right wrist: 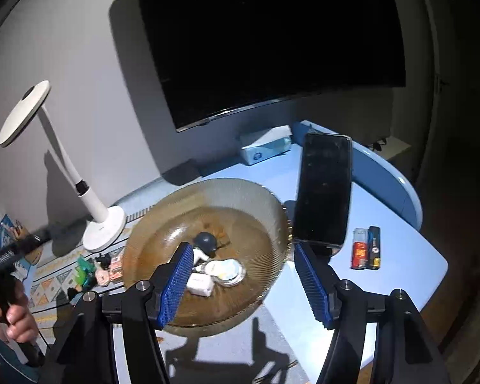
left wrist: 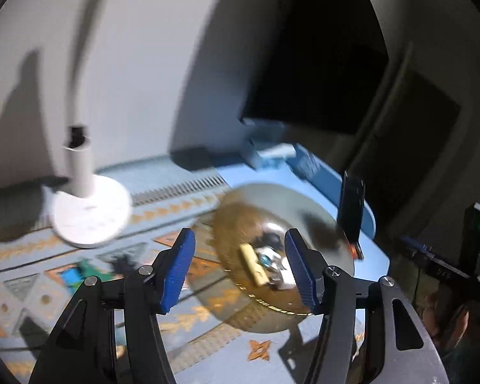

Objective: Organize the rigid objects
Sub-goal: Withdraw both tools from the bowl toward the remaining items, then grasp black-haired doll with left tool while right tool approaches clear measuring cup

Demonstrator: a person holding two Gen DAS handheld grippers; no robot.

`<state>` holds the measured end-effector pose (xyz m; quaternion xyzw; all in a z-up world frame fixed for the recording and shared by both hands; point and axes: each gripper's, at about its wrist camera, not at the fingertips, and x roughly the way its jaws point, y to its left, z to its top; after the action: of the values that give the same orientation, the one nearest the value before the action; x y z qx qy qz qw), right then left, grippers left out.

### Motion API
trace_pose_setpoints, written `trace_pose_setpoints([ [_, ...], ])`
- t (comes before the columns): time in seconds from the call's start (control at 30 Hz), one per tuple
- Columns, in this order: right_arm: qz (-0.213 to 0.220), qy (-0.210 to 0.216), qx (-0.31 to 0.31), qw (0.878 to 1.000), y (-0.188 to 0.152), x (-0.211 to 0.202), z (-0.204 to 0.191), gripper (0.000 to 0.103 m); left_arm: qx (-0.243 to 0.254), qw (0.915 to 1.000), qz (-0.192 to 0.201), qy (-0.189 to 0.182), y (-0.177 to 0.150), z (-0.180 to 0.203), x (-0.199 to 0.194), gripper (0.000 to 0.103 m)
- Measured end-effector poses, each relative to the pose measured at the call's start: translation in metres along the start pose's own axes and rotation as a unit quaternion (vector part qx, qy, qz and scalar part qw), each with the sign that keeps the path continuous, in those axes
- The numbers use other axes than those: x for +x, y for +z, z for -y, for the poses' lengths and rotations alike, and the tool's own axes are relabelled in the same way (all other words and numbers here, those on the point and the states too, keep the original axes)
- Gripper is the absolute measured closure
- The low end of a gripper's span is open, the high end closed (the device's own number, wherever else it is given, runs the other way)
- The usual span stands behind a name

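An amber ribbed glass bowl (right wrist: 163, 220) stands on the blue table (right wrist: 396, 256). It holds a dark round object (right wrist: 206, 240), a round tin (right wrist: 225, 270), a white charger (right wrist: 200, 283) and a white piece. My right gripper (right wrist: 240, 278) is open and empty above the bowl's near right rim. In the blurred left wrist view the bowl (left wrist: 240, 224) also holds a yellow block (left wrist: 254, 264). My left gripper (left wrist: 240, 268) is open and empty just above it.
A black phone (right wrist: 324, 188) stands upright right of the bowl, with two lighters (right wrist: 366, 251) beside it. A white desk lamp (right wrist: 104, 227), small toys (right wrist: 89, 270) on a patterned mat, a tissue box (right wrist: 265, 147) and a dark monitor (right wrist: 272, 41) lie behind.
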<state>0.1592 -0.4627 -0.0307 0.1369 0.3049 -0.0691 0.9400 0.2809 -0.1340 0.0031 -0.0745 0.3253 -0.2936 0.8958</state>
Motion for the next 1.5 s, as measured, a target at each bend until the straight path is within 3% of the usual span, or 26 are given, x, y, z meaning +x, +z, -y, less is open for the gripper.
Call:
trace_pose_setpoints([
  [0.23, -0.011, 0.043, -0.022, 0.999, -0.005, 0.003, -0.038, 0.039, -0.026, 0.9944, 0.085, 0.056, 0.001, -0.038, -0.098, 0.047],
  [0.4, -0.015, 0.074, -0.042, 0.996, -0.006, 0.003, -0.07, 0.039, -0.042, 0.9811, 0.149, 0.115, -0.01, -0.067, -0.173, 0.047],
  [0.53, -0.029, 0.099, -0.059, 0.993, -0.01, 0.007, -0.096, 0.039, -0.054, 0.9748, 0.171, 0.133, -0.024, -0.085, -0.204, 0.047],
  [0.7, -0.054, 0.125, -0.097, 0.986, -0.022, 0.017, -0.141, 0.039, -0.068, 0.9778, 0.129, 0.15, -0.044, -0.111, -0.187, 0.047],
  [0.87, -0.081, 0.141, -0.135, 0.977, -0.04, 0.03, -0.178, 0.039, -0.09, 0.9842, 0.048, 0.145, -0.069, -0.137, -0.143, 0.047],
  [1.13, -0.152, 0.15, -0.172, 0.962, -0.084, 0.069, -0.211, 0.039, -0.131, 0.9802, -0.074, 0.129, -0.105, -0.167, -0.06, 0.047],
  [1.37, -0.209, 0.151, -0.184, 0.948, -0.119, 0.105, -0.224, 0.039, -0.168, 0.9757, -0.1, 0.098, -0.115, -0.177, -0.029, 0.047],
  [1.5, -0.217, 0.155, -0.181, 0.947, -0.121, 0.117, -0.226, 0.039, -0.187, 0.9722, -0.106, 0.094, -0.114, -0.181, -0.015, 0.049],
])
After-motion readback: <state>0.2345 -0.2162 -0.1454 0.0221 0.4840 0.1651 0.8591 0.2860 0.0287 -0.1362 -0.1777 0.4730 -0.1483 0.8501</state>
